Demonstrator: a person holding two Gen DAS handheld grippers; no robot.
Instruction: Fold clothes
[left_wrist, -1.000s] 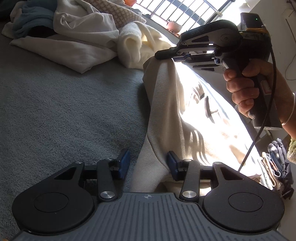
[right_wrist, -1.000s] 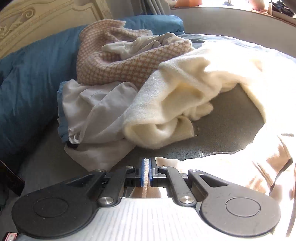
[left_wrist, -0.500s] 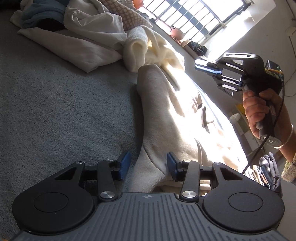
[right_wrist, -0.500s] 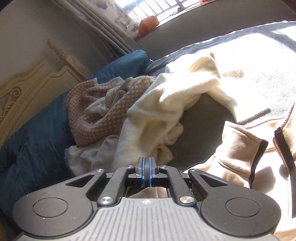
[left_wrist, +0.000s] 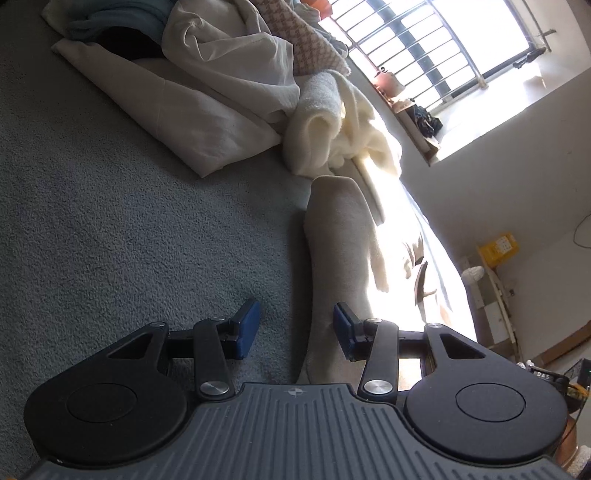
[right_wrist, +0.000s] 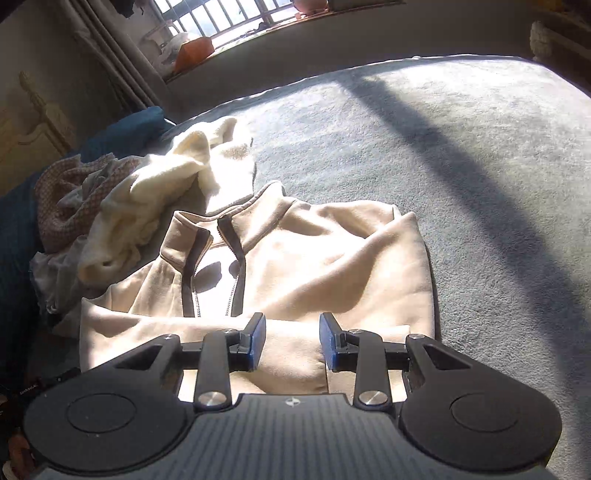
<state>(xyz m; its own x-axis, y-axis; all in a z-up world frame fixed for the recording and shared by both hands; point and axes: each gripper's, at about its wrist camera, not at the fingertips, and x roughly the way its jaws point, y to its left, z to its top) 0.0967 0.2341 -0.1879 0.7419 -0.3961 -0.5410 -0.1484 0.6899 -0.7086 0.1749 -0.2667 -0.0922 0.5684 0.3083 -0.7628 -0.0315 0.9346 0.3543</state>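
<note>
Softly creased beige fleece jacket (right_wrist: 303, 266), nubby grey blanket (right_wrist: 461, 155)

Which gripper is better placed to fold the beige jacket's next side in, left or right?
Probably the right gripper: just opened, it hangs over the beige jacket. The left gripper, open, sits at one folded edge.

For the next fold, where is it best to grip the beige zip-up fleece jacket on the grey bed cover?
Probably the beige zip-up fleece jacket by its folded near edge, approached from the hem side: that thick flat band lies right ahead of the open right gripper, whose jaws have just been opening.
</note>
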